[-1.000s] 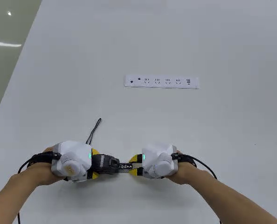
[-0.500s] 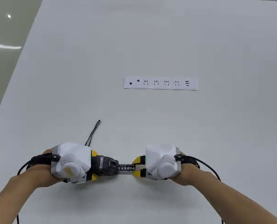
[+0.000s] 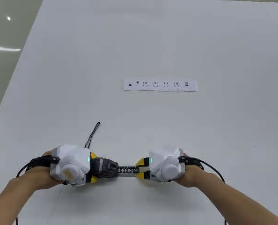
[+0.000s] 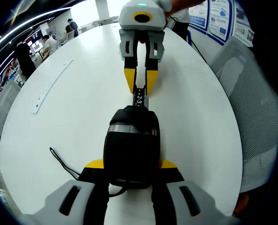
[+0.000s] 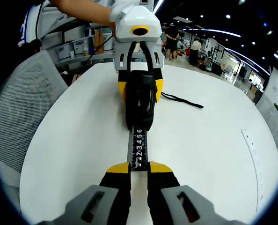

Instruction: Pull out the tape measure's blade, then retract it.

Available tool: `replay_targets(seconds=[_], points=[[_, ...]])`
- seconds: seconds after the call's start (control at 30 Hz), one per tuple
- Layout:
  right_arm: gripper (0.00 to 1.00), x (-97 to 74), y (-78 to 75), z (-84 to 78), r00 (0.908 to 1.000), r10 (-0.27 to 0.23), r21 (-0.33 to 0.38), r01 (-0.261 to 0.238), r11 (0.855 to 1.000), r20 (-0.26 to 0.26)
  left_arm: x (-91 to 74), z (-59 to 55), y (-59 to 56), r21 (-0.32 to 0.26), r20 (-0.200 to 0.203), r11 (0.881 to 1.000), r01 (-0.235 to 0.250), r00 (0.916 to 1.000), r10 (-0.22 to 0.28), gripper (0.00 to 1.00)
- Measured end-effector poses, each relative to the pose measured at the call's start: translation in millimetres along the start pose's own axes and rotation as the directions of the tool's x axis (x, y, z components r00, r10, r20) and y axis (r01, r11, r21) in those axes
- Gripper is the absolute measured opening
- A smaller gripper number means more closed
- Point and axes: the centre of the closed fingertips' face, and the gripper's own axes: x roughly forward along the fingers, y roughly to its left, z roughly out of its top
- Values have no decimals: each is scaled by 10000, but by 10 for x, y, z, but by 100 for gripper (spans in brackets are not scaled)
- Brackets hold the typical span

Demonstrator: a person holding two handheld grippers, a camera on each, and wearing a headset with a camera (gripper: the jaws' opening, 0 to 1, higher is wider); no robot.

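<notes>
**Tape measure [image 3: 105,167] held at both ends, a short run of blade [image 5: 138,147] exposed**

The case is seen as a rounded, matte black block with a glossy grey band across its top. It lies on the smooth white table [image 3: 176,131], well apart from the flat white power strip [image 3: 159,85], on the strip's near side and somewhat to its left in the head view. The case is clamped between the yellow-tipped jaws of the left gripper [image 4: 131,164], which are spread to the case's width. The narrow blade is dark with pale numerals, of which 2 to 6 can be read in the right gripper view. Its free end is pinched by the right gripper [image 5: 139,168], whose jaws are brought almost together on it. A thin black cord [image 3: 93,133] is laid on the table between the case and the power strip, nearer the case.

The blade's end hook is hidden between the right jaws. The flanks of the case are covered by the left jaws. Where the cord joins the case is masked by the left gripper's white shell in the head view. The power strip's sockets are too small to be made out in detail.
</notes>
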Motion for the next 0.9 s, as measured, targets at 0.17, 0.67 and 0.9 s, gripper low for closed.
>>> replay_targets(seconds=[0.17, 0.67, 0.9], points=[[11, -13, -3, -30, 10000, 7, -12, -7, 10000, -21, 0, -2, -1, 12, 3, 10000, 0, 10000, 0, 29], [11, -100, 16, -115, 9999, 3, -44, -4, 10000, -145, -4, 18, -6, 53, -34, 10000, 10, 10000, -10, 29], [11, -127, 6, -171, 9998, -9, -79, 7, 10000, -210, 34, -32, 7, 61, -46, 10000, 30, 10000, -30, 29]])
